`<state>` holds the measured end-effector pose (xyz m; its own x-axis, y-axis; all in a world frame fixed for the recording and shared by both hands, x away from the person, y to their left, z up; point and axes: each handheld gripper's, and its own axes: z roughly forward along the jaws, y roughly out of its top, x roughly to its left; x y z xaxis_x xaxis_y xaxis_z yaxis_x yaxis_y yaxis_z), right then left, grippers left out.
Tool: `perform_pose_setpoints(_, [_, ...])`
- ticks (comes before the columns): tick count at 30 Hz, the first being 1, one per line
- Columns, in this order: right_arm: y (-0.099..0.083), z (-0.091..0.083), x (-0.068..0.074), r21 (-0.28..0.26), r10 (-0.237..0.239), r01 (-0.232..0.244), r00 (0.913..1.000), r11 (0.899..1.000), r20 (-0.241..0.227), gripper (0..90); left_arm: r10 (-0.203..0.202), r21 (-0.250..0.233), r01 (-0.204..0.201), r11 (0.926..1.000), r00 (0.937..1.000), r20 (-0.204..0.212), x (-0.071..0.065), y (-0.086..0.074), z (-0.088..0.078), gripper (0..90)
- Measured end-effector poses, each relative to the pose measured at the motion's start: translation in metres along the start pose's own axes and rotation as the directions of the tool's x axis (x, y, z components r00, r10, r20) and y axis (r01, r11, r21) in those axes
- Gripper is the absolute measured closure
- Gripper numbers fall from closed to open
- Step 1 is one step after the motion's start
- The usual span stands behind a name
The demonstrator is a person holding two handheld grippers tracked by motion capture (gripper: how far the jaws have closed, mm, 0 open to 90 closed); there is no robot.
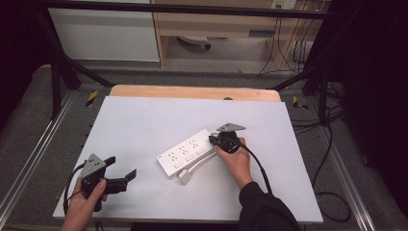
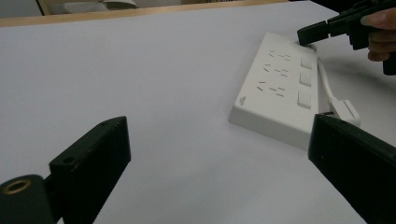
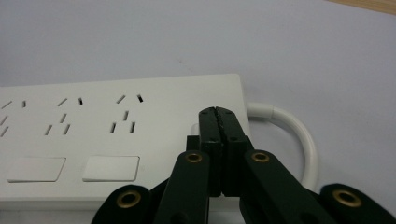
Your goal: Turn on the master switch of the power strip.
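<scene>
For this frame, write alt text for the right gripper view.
The right gripper, jaws shut, rests its tips over a switch on the white power strip. The strip's white cable curves away beside it across the white table.

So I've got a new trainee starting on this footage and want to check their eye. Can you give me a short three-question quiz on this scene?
1. True or false: the jaws of the left gripper stand apart with nothing between them.
2. Multiple choice: the closed tips of the right gripper sit over which part of the power strip? A) the end where the cable comes out, B) the middle, C) the far end from the cable.
3. How many rocker switches does the left gripper view show on the strip?

Key: 1 true; 2 A; 3 three, one beside each socket group.
</scene>
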<state>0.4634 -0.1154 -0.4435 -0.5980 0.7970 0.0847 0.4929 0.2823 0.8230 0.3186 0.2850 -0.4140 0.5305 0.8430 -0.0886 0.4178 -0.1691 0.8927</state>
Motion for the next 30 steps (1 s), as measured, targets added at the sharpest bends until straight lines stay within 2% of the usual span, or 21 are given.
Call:
perform_pose_setpoints(24, [-0.0002,-0.0006,-0.0004,-0.017,0.017,-0.017,0.9999,1.000,0.001,89.4,0.000,0.000,0.000,1.0000,1.0000,0.001,0.0001,0.0000,0.0000,5.8])
perform_pose_setpoints(30, [0.0013,-0.0025,0.0012,-0.042,0.012,-0.012,0.9999,0.999,0.005,90.0,0.000,0.000,0.000,1.0000,1.0000,0.001,0.0003,0.0000,0.0000,5.8])
